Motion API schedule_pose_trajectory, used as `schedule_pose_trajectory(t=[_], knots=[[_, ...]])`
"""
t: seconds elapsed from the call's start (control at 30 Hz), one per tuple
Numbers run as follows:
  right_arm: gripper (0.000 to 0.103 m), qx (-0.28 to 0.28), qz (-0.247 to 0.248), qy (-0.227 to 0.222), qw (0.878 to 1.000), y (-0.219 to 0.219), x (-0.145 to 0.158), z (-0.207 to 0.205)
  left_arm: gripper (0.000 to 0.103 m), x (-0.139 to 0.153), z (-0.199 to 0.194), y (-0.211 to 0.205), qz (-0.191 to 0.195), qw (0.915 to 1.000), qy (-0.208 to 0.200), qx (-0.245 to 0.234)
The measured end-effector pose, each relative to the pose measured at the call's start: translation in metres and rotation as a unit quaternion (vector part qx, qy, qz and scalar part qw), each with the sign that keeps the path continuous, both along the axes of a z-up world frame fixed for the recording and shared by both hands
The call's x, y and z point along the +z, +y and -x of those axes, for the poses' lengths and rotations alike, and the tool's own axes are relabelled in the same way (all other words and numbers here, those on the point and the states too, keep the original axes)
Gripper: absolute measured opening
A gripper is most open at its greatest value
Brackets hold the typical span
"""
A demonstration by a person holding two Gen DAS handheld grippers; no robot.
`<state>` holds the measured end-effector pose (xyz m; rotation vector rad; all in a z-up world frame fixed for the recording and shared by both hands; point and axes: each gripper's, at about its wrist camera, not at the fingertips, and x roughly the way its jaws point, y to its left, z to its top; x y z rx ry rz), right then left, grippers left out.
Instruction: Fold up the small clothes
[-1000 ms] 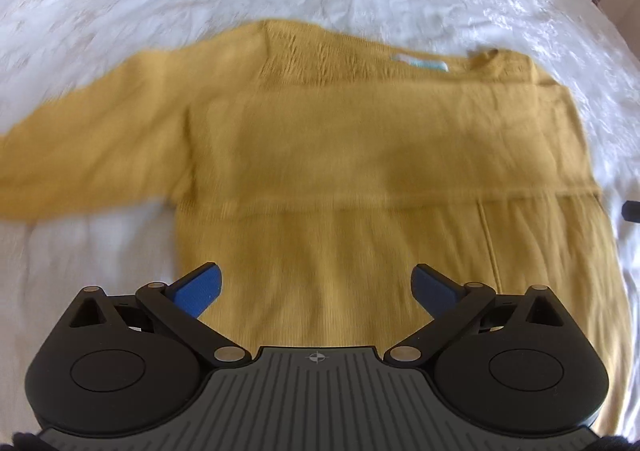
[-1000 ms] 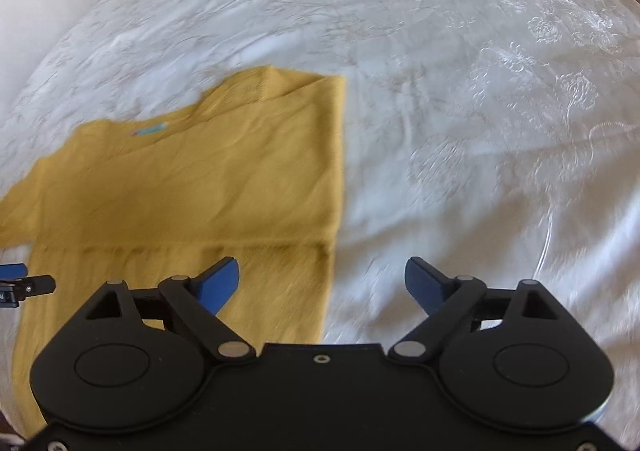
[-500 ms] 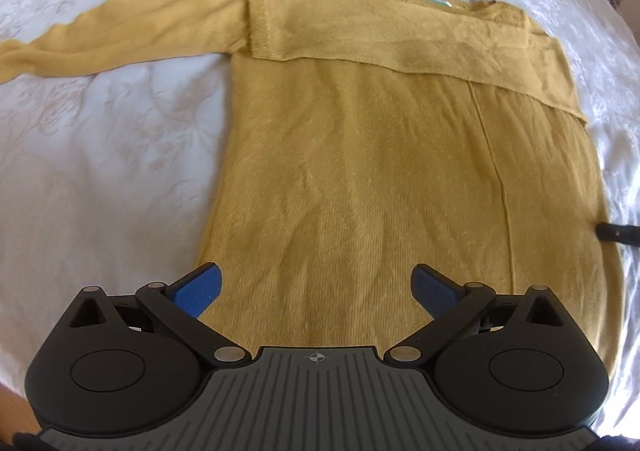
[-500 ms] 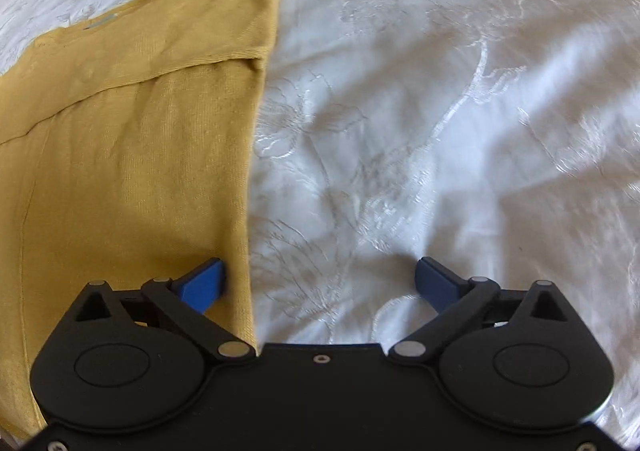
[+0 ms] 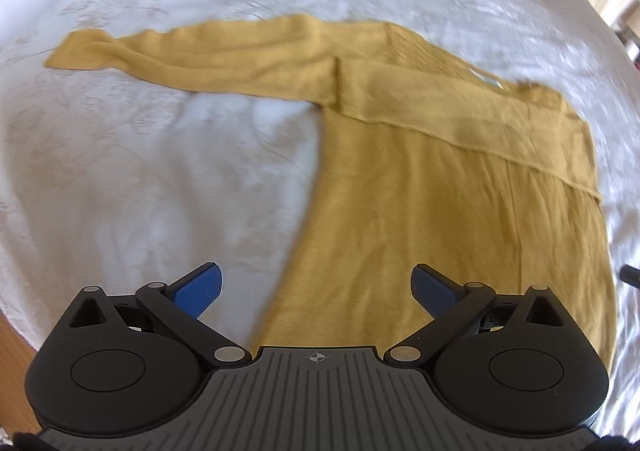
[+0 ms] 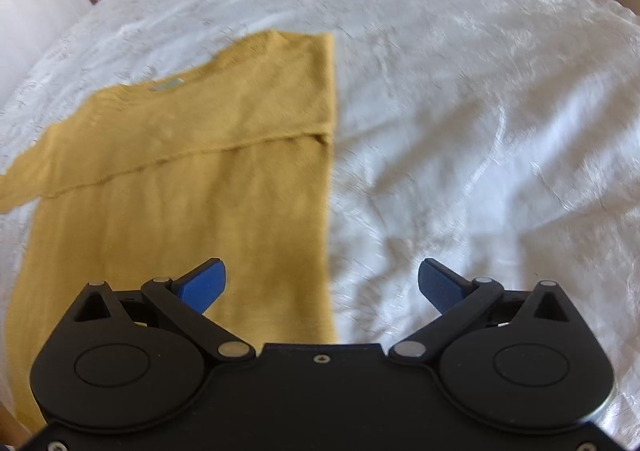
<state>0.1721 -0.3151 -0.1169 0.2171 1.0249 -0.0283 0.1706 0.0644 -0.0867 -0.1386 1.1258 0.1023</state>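
One unfolded sleeve (image 5: 192, 55) of sweater (image 5: 440, 211) is seen stretched far left | left gripper (image 5: 316, 287) nearer, wide, empty | right gripper (image 6: 322, 283) just widened, empty.

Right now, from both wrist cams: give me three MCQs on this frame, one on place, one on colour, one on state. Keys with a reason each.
1. Where does the unfolded sleeve lie?
A. Stretched out over the bedspread, away from the sweater body
B. Tucked under the hem
C. Hanging off the bed edge

2. What colour is the sweater?
A. Navy
B. Mustard yellow
C. Grey

3. What state is the right gripper in?
A. Shut on the sweater
B. Shut on nothing
C. Open, gripping nothing

Answers:
1. A: in the left wrist view the sleeve reaches out flat across the white bedspread, while the other sleeve is already folded across the chest.
2. B: both views show mustard yellow knit.
3. C: its jaws have just been opening; the blue pads stand wide apart above the sweater's side edge, pressing nothing.
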Motion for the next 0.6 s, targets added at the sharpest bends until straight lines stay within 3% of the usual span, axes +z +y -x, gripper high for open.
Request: schedule_pose_trajectory(t=[0.23,0.6], knots=[[0.102,0.044,-0.002,-0.013,0.999,0.052,0.019,0.000,0.103,0.005,-0.018,0.043,0.009,0.9996,-0.022,0.015],[0.102,0.043,-0.012,0.002,0.999,0.165,0.033,-0.016,0.103,-0.009,-0.064,0.158,0.038,0.9982,-0.031,0.036]])
